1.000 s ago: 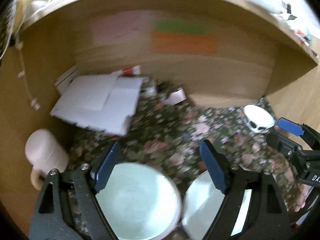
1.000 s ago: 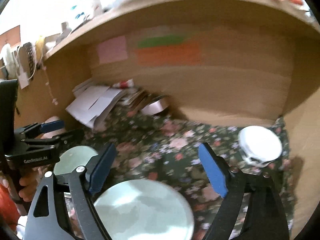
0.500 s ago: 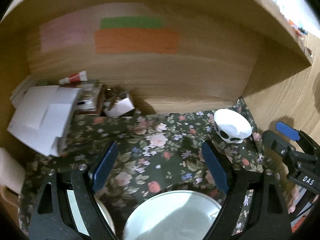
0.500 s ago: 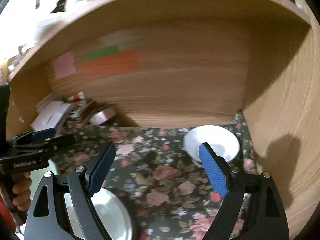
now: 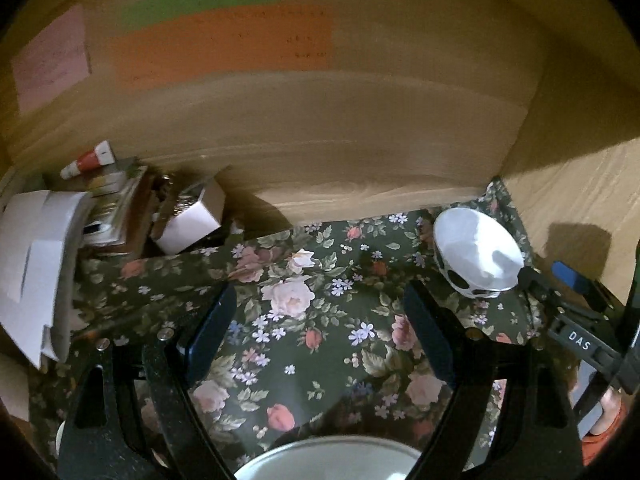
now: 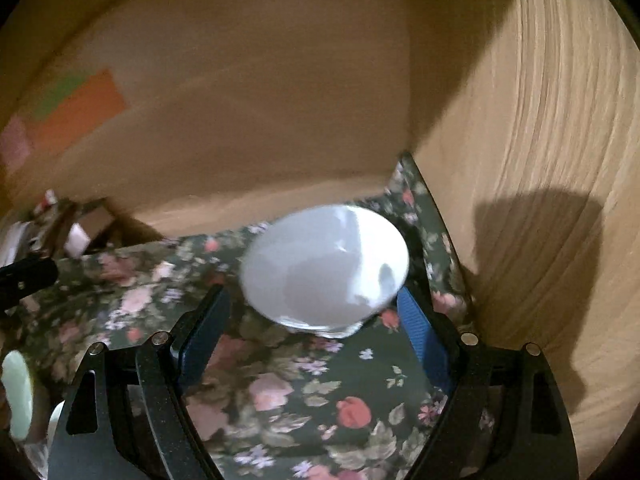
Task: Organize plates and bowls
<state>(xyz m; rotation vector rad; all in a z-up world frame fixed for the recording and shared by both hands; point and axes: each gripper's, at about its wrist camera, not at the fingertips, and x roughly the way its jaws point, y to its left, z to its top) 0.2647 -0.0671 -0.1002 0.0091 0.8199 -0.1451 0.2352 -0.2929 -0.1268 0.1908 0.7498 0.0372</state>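
Note:
A white bowl (image 6: 324, 268) with dark spots on its outside (image 5: 476, 256) stands on the floral cloth (image 5: 312, 320) in the back right corner of a wooden alcove. My right gripper (image 6: 312, 296) is open just short of it, with its right fingertip beside the bowl's rim and nothing gripped. In the left wrist view the right gripper (image 5: 546, 274) reaches the bowl from the right. My left gripper (image 5: 320, 292) hangs open over bare cloth. The rim of a pale green plate (image 5: 328, 460) shows below it. Another pale dish (image 6: 16, 392) sits at the left edge.
Loose white papers (image 5: 36, 256), a small white box (image 5: 188, 220) and a red-and-white tube (image 5: 90, 160) crowd the back left. Orange (image 5: 224, 44), green and pink notes stick to the back wall. A wooden side wall (image 6: 540, 200) stands close on the right.
Both grippers moved deeper into the alcove and to the right. The bowl now looms large before the right gripper. The two pale dishes slid down and out of the left view.

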